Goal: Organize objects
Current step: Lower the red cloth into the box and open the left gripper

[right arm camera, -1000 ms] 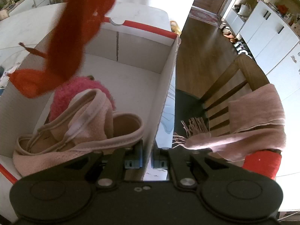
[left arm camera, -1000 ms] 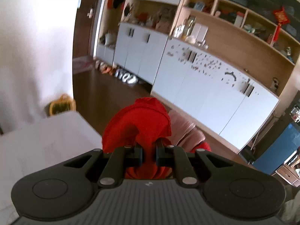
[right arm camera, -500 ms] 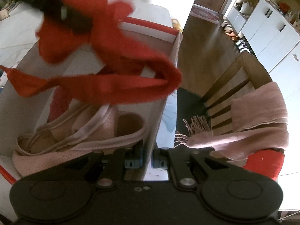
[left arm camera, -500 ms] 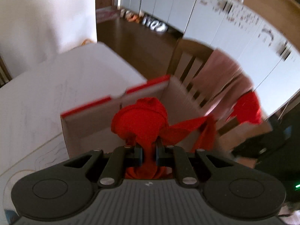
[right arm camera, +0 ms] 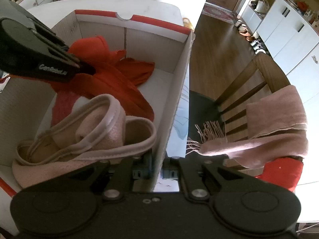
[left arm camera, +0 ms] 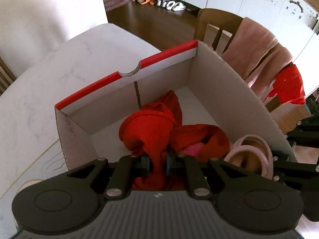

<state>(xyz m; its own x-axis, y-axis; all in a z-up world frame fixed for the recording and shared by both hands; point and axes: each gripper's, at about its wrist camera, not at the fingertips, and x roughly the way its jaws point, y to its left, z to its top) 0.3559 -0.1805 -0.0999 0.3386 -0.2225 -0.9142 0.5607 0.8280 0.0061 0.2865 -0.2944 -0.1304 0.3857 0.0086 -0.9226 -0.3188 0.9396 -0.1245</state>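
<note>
I have brought the red cloth (left arm camera: 151, 127) down into the white box (left arm camera: 225, 91); a second ago it hung above it. My left gripper (left arm camera: 157, 162) has just begun easing open, cloth still between its jaws. At three o'clock my right gripper (right arm camera: 157, 171) pinches the box's side wall. Next comes letting go.

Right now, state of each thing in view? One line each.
Box: open, on the table, right claw clamped on its side wall.
Red cloth: lying in the box, one end between the left claw's pads.
Left claw: jaws just been opening, cloth between them.
Right claw: shut on the box wall.
Pink slippers: in the box, near corner.
Pink scarf: draped over the chair back.
Chair: upright beside the table.
</note>
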